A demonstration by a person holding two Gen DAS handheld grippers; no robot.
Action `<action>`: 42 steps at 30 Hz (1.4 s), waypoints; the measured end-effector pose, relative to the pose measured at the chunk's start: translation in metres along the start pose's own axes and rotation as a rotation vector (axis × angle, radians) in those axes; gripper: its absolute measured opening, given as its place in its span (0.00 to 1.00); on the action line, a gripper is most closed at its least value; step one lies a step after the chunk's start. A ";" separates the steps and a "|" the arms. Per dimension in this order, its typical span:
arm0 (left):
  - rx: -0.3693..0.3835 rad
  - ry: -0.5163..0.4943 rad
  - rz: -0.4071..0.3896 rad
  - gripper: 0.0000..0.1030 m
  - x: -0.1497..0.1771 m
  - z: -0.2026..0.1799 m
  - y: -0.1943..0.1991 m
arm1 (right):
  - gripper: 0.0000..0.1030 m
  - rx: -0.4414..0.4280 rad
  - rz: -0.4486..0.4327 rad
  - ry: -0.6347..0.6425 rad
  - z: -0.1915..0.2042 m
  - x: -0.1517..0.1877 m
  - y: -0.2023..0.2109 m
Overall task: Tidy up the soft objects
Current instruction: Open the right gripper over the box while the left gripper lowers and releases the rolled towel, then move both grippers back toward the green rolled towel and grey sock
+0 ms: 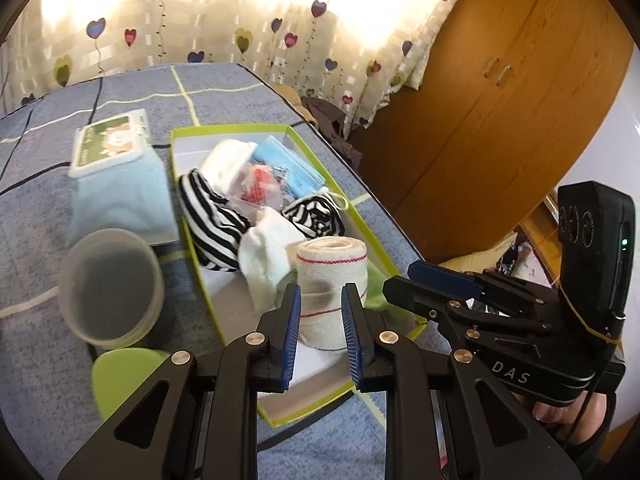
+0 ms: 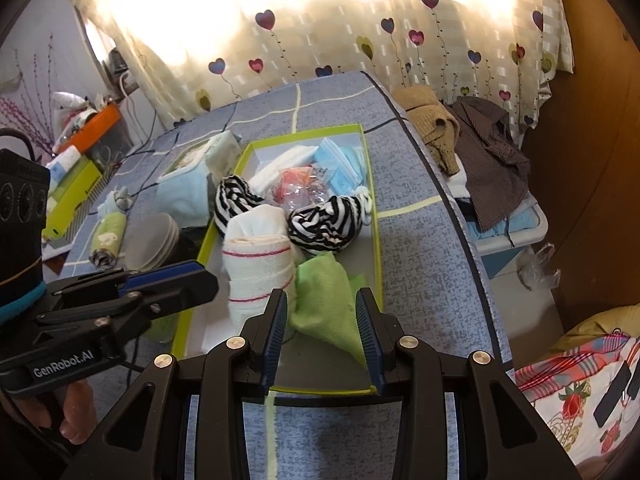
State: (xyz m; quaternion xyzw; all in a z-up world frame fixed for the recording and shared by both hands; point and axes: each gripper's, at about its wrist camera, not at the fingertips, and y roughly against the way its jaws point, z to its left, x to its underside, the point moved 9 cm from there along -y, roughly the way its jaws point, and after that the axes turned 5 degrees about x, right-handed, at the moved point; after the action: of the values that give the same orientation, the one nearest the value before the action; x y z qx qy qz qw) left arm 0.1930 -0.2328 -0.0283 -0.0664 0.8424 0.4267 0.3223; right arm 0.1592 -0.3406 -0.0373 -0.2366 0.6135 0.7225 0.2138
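Two hand-held tongs work over a green-rimmed box (image 1: 188, 236) of soft goods on a blue checked bedspread (image 2: 424, 264). The left tongs (image 1: 320, 312) sit narrowly parted around the near end of a rolled cream bandage (image 1: 332, 272) with red stitching; its blue pads flank the roll, though whether they press it is unclear. The right tongs (image 2: 322, 320) stand somewhat wider, a crumpled green cloth (image 2: 324, 292) lying between the pads at the box's near end; the right pad meets the cloth's edge, and a firm grip cannot be confirmed. Behind the roll lie white socks (image 1: 264, 256), two black-and-white striped bundles (image 1: 212, 216), a clear packet with red contents (image 1: 260, 188) and blue face masks (image 1: 296, 172). The box is crowded towards its far end, with bare floor showing only nearest the tongs. Just outside its left wall stand a stack of translucent cups (image 1: 112, 288) and a light blue towel (image 1: 120, 200) under a wipes pack (image 1: 112, 144). The bed's right edge runs close beside the box, leaving a narrow strip of open cover.
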 end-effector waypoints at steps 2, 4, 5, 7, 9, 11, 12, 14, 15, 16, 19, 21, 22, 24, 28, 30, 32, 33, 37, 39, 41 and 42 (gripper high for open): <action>-0.004 0.005 -0.011 0.21 0.000 0.002 0.005 | 0.34 -0.013 0.001 0.009 0.007 -0.001 -0.001; -0.007 0.014 -0.021 0.21 0.000 0.006 0.011 | 0.40 -0.027 0.005 0.022 0.014 -0.002 -0.002; -0.009 0.015 -0.027 0.21 0.001 0.007 0.014 | 0.47 -0.033 0.007 0.026 0.017 -0.002 -0.004; -0.012 0.021 -0.037 0.21 0.000 0.010 0.019 | 0.49 -0.042 0.012 0.027 0.022 -0.004 -0.008; -0.013 0.022 -0.050 0.21 -0.001 0.011 0.025 | 0.49 -0.055 0.013 0.026 0.025 -0.007 -0.013; -0.016 0.021 -0.064 0.21 -0.003 0.012 0.030 | 0.49 -0.068 0.028 0.016 0.028 -0.007 -0.020; -0.016 0.022 -0.069 0.21 -0.004 0.013 0.032 | 0.49 -0.077 0.032 0.016 0.029 -0.007 -0.022; -0.018 0.026 -0.074 0.21 -0.005 0.015 0.035 | 0.46 -0.111 0.036 0.024 0.036 -0.007 -0.026; -0.019 0.029 -0.076 0.21 -0.005 0.017 0.036 | 0.34 -0.122 0.039 0.019 0.038 -0.006 -0.028; -0.020 0.032 -0.078 0.21 -0.005 0.018 0.037 | 0.34 -0.150 0.046 0.003 0.040 -0.006 -0.029; -0.020 0.041 -0.089 0.21 -0.005 0.021 0.041 | 0.33 -0.175 0.070 -0.029 0.041 -0.005 -0.026; -0.019 0.046 -0.100 0.21 -0.007 0.023 0.045 | 0.33 -0.217 0.087 -0.056 0.043 -0.003 -0.021; -0.018 0.046 -0.105 0.21 -0.007 0.023 0.047 | 0.33 -0.239 0.098 -0.073 0.044 -0.001 -0.019; -0.016 0.046 -0.110 0.21 -0.007 0.023 0.049 | 0.34 -0.278 0.135 -0.091 0.047 0.004 -0.020; -0.013 0.038 -0.106 0.21 -0.005 0.020 0.051 | 0.37 -0.255 0.170 -0.118 0.043 0.013 -0.024; -0.016 0.037 -0.111 0.21 -0.004 0.021 0.055 | 0.42 -0.200 0.146 -0.110 0.038 0.010 -0.018; -0.019 0.036 -0.116 0.21 -0.004 0.021 0.057 | 0.45 -0.154 0.112 -0.084 0.035 0.006 -0.009; -0.019 0.034 -0.119 0.21 -0.004 0.021 0.059 | 0.45 -0.141 0.093 -0.072 0.035 0.004 -0.003; -0.028 0.017 -0.131 0.21 -0.004 0.017 0.066 | 0.45 -0.078 0.022 -0.016 0.040 -0.003 0.017; -0.035 0.007 -0.139 0.21 -0.003 0.016 0.071 | 0.45 -0.057 -0.003 0.004 0.043 -0.005 0.024; -0.045 -0.003 -0.151 0.21 -0.003 0.014 0.077 | 0.45 -0.039 -0.036 0.024 0.047 -0.008 0.034; -0.049 -0.006 -0.155 0.21 -0.002 0.014 0.080 | 0.45 -0.031 -0.049 0.032 0.049 -0.010 0.037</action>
State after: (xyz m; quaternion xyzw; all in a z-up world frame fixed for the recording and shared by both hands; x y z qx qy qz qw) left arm 0.1707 -0.1725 0.0213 -0.1380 0.8231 0.4212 0.3551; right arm 0.1408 -0.2982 0.0048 -0.2663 0.5995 0.7226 0.2179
